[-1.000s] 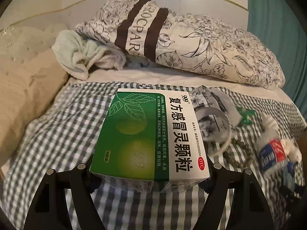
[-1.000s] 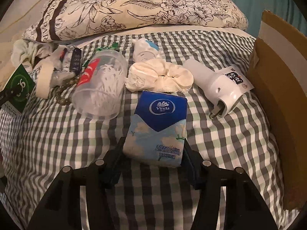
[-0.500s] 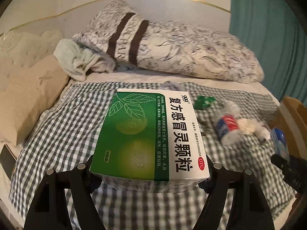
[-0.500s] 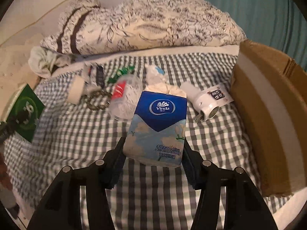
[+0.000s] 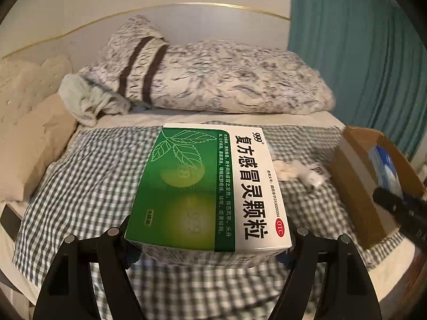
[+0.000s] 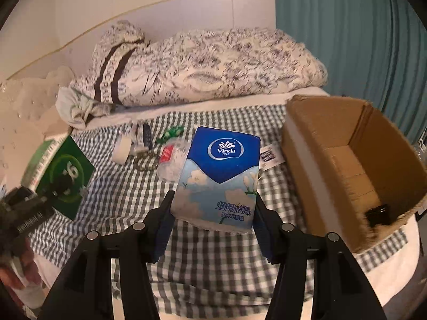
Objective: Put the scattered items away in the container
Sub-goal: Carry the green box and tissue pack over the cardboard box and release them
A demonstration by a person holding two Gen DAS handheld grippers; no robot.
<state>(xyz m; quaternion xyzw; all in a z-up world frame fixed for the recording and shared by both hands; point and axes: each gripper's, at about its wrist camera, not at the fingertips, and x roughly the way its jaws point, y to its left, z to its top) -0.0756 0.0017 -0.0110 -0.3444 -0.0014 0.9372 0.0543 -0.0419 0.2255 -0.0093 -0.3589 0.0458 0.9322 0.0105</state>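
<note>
Cardboard, brown and open-topped, the box [image 6: 355, 160] sits on the checked bedspread [image 6: 128, 186] at three o'clock. Right gripper [image 6: 213, 213] clamps a blue Vinda tissue pack [image 6: 218, 170] above the bed; left gripper [image 5: 210, 242] clamps a green-and-white medicine carton [image 5: 208, 186], at nine o'clock.

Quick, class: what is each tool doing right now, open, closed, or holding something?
Left tool: closed on the green medicine box.
Right tool: closed on the blue tissue pack.

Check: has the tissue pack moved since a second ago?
Yes. The tissue pack, clamped in the right tongs, has risen off the checked blanket toward the cardboard box.
</note>
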